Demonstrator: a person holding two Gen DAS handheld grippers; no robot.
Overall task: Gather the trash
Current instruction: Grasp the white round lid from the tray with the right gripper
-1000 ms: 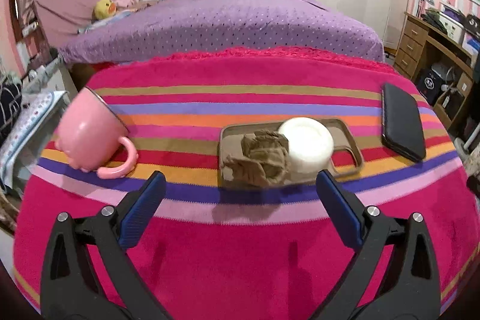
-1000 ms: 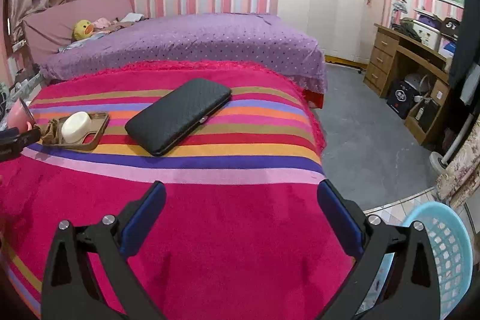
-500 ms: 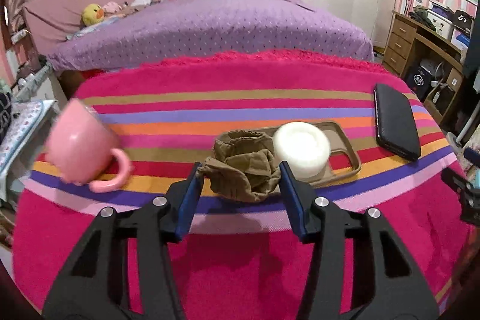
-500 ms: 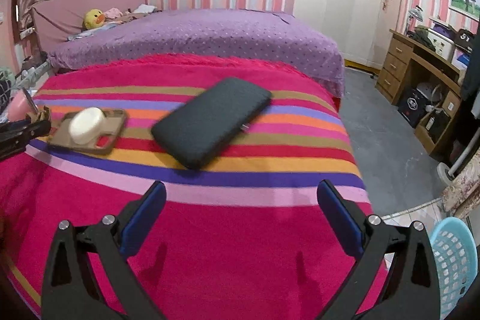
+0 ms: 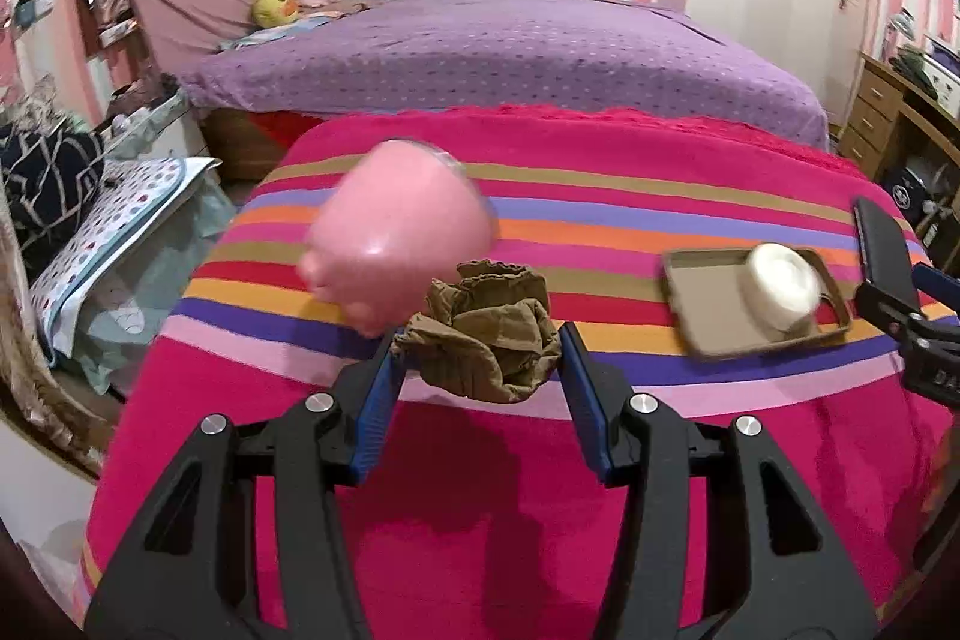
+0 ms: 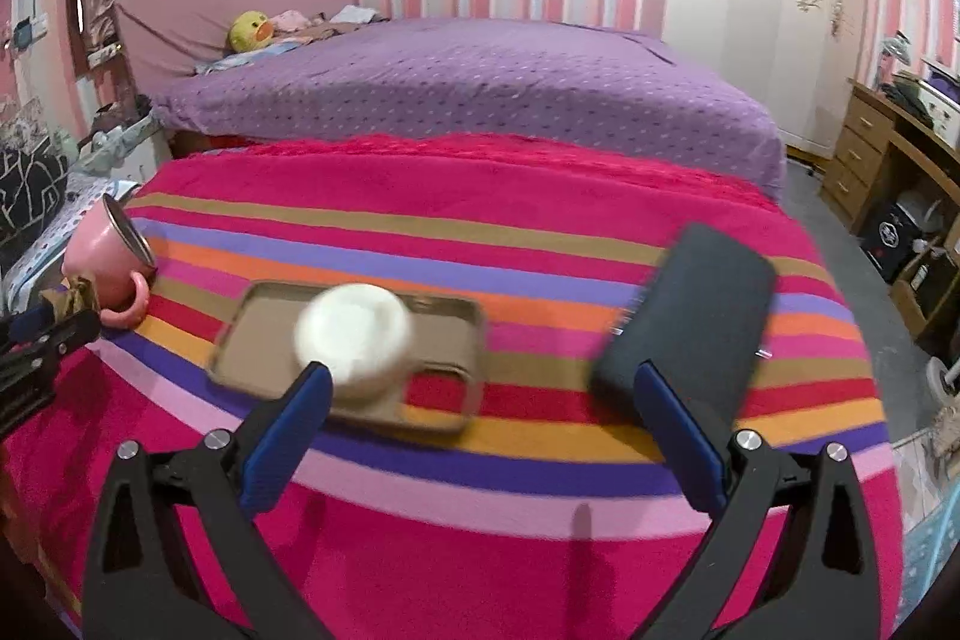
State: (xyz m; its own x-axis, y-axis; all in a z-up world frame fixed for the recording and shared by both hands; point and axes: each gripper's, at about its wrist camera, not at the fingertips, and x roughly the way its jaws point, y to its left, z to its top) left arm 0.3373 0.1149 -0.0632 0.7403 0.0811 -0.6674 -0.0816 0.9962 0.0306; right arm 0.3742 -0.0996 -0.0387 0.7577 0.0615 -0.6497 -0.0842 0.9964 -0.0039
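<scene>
The left tool point(image 5: 477, 370) had its blue pads partly closed and pressed against both sides of a crumpled wad of olive-brown cloth or paper point(image 5: 486, 334), which it held clear above the worktop covered in a magenta cloth with coloured stripes point(image 5: 600, 508). Taking the shallow tan rectangular tray point(image 5: 708, 298) as the landmark, the wad hung well to the left of it, no part of the wad touching the tray. A round white lidded tub point(image 5: 780, 283) sat in the tray's right part, blurred in both views. A glossy pink mug with a handle point(image 5: 396, 253) lay on its side to the left of the tray, directly behind the held wad in the left wrist view and partly hidden by it. A flat dark grey textured case point(image 6: 696, 328) lay on the striped cloth to the right of the tray, apart from it. The right tool point(image 6: 480, 412) stood wide open with nothing between its pads, poised over the near edge of the tray; its left pad overlapped the white tub in the picture and its right pad overlapped the near end of the dark case, though contact could not be judged. Behind the tray, past the worktop's far edge, stretched a bed under a purple dotted cover point(image 6: 480, 82).
</scene>
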